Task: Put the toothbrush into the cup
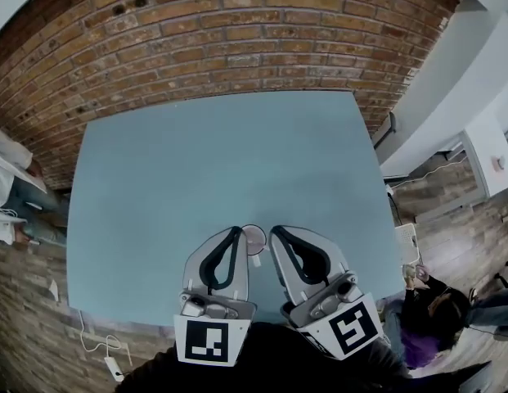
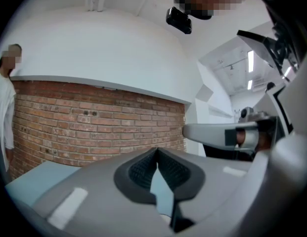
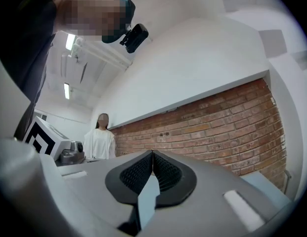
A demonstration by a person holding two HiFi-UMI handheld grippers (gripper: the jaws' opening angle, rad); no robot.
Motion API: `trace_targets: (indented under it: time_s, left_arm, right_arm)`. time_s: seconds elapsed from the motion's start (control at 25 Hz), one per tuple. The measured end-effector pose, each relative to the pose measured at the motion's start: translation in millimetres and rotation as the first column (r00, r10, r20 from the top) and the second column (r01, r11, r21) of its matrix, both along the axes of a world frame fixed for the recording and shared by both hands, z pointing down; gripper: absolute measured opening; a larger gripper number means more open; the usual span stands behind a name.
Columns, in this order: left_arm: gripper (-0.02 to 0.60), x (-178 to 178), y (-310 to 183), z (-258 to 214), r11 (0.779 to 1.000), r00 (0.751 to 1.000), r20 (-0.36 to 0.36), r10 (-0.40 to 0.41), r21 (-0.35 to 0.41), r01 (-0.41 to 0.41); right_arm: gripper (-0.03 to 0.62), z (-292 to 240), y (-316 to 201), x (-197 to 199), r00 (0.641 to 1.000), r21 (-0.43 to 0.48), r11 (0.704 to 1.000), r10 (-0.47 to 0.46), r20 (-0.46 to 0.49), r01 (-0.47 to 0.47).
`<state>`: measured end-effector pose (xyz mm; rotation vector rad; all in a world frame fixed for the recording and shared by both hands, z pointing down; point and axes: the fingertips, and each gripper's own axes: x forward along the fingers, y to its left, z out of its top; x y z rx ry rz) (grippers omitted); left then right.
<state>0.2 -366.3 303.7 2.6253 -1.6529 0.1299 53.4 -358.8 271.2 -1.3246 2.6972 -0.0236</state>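
Note:
In the head view a pale, round cup (image 1: 254, 237) stands on the blue-grey table (image 1: 221, 162) near its front edge, mostly hidden between my two grippers. A small white bit (image 1: 257, 260) shows just below it; I cannot tell whether it is the toothbrush. My left gripper (image 1: 236, 231) is shut, its tips just left of the cup, with nothing between them. My right gripper (image 1: 275, 232) is shut and empty too, just right of the cup. Both gripper views look level at the wall, over the shut left gripper (image 2: 157, 150) and the shut right gripper (image 3: 152, 152); neither shows cup or toothbrush.
A red brick wall (image 1: 237, 31) runs behind the table's far edge. A person in white (image 1: 6, 188) stands at the table's left side, and another person (image 1: 433, 308) is low at the right. A white cable (image 1: 98, 342) lies on the floor at the front left.

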Motion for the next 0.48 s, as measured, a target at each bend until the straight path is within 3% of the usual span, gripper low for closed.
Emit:
trace_targets:
  time_s: [0.16, 0.48]
  left_arm:
    - [0.008, 6.3, 10.1, -17.0, 0.999, 1.0, 0.012, 0.005, 0.049, -0.006]
    - [0.008, 17.7, 24.4, -35.8, 0.995, 1.0, 0.023, 0.002, 0.101, -0.004]
  right_arm:
    - [0.002, -20.6, 13.1, 2.4, 1.0, 0.063, 0.998, -0.001, 0.023, -0.001]
    - [0.0, -36.9, 27.1, 16.1, 1.0, 0.091, 0.996, 0.012, 0.002, -0.012]
